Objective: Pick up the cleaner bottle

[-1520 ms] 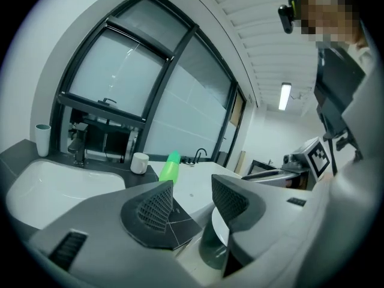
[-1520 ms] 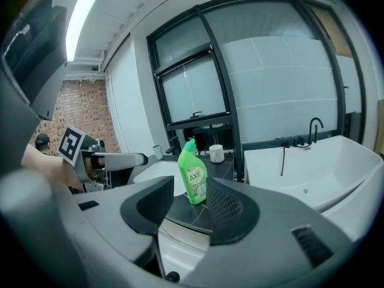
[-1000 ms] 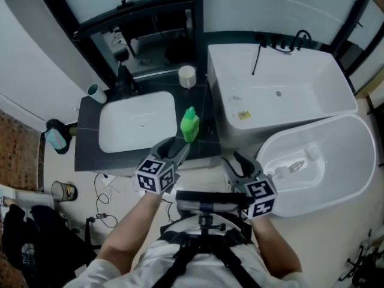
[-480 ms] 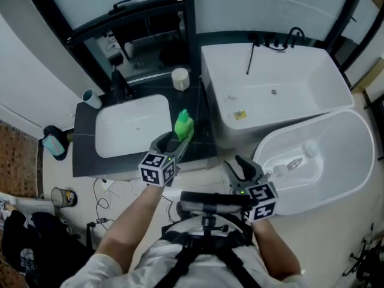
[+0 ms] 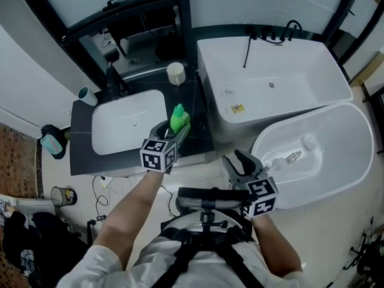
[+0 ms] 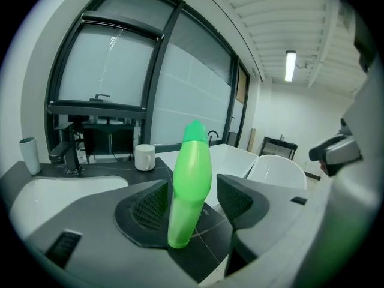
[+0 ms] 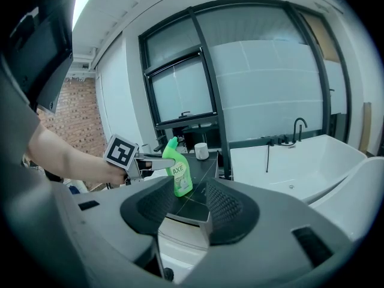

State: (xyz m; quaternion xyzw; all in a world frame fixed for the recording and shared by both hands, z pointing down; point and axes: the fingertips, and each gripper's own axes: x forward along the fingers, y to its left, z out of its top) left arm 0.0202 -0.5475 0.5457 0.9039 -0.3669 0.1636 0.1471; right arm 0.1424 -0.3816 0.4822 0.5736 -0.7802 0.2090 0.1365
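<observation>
From the head view, the green cleaner bottle stands on the dark counter, just right of the white sink. The left gripper reaches around it. The right gripper hangs well apart, near the person's body.

The left gripper view alone shows the clearance. The left gripper has just been opening its jaws, which now stand wide. The cleaner bottle stands upright between them, and a gap shows at the right pad. A white mug sits behind.

The right gripper view shows the right gripper released, with nothing between its jaws. Farther off, the cleaner bottle shows its "AXE" label, which the other views do not show. A finger of the left gripper crosses its neck.
</observation>
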